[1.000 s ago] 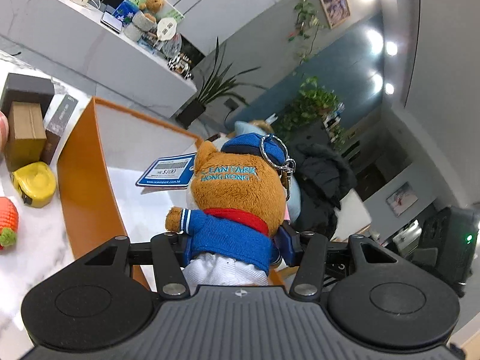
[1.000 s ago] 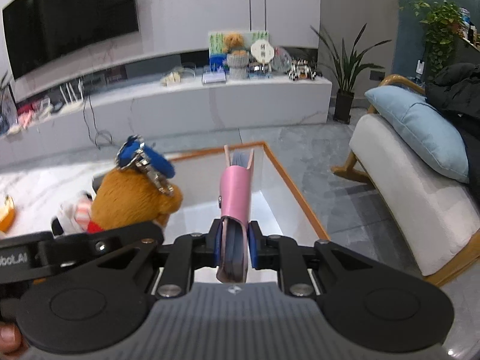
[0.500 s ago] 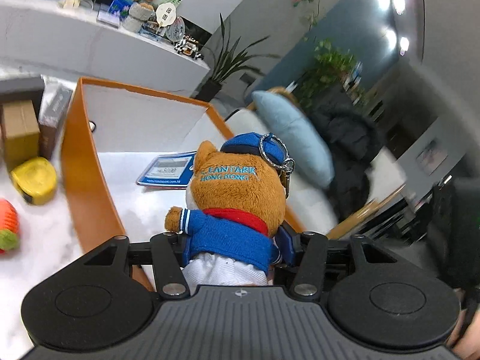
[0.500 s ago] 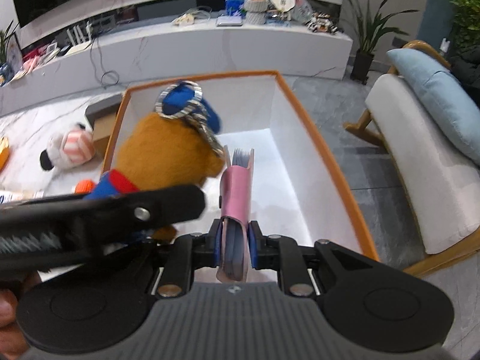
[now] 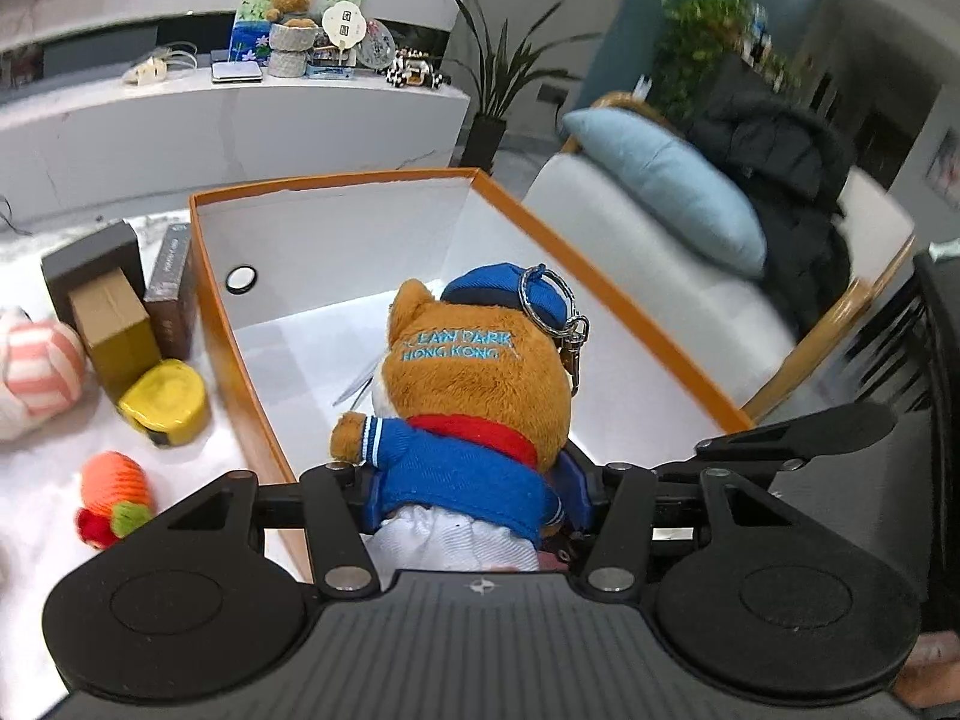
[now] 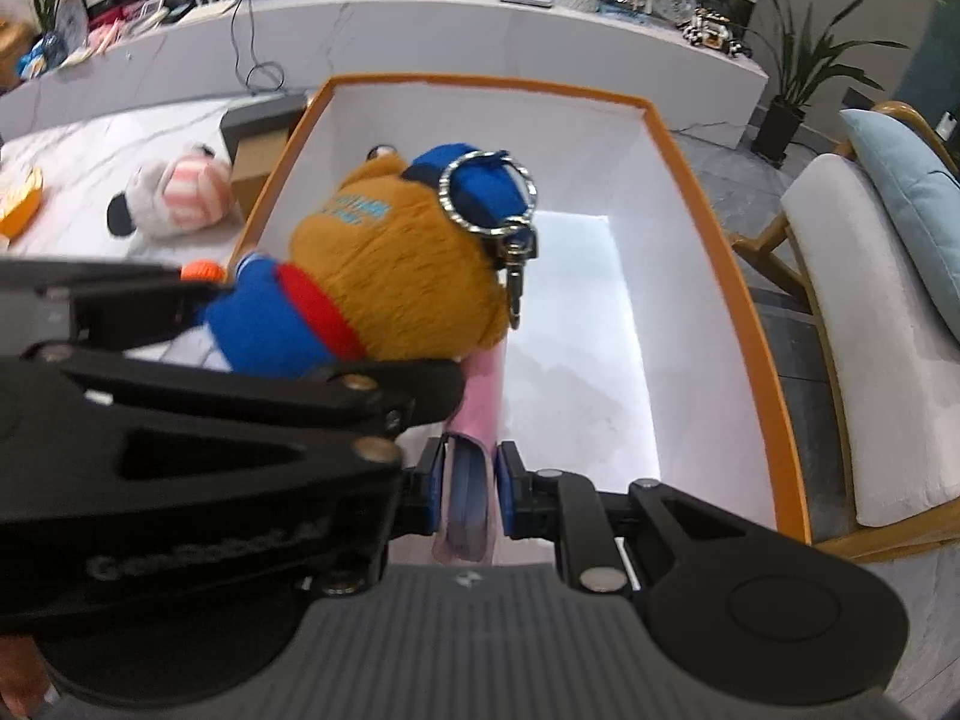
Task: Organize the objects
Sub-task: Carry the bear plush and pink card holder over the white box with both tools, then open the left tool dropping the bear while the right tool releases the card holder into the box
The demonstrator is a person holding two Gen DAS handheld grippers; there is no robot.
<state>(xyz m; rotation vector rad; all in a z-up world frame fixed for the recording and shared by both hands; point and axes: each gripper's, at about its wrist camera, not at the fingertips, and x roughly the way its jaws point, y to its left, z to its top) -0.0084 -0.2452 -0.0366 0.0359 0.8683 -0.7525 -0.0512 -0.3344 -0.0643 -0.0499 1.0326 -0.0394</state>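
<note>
My left gripper (image 5: 474, 492) is shut on a brown plush bear (image 5: 480, 384) in a blue jacket and cap with a key ring. I hold it over the orange-rimmed white box (image 5: 216, 312). The bear (image 6: 390, 276) also shows in the right wrist view, in front of my right gripper. My right gripper (image 6: 471, 492) is shut on a pink wallet (image 6: 471, 414), held upright over the near end of the box (image 6: 744, 330). The bear hides the wallet's far end.
Left of the box on the white marble table lie a yellow tape measure (image 5: 165, 399), an orange knitted toy (image 5: 114, 492), a striped plush (image 5: 36, 366) and small boxes (image 5: 114, 324). A chair with a blue cushion (image 5: 666, 192) stands right of the box.
Both grippers have moved forward and down over the box. The bear has swung in front of my right gripper and now covers the wallet's far end. The card on the box floor is hidden.
</note>
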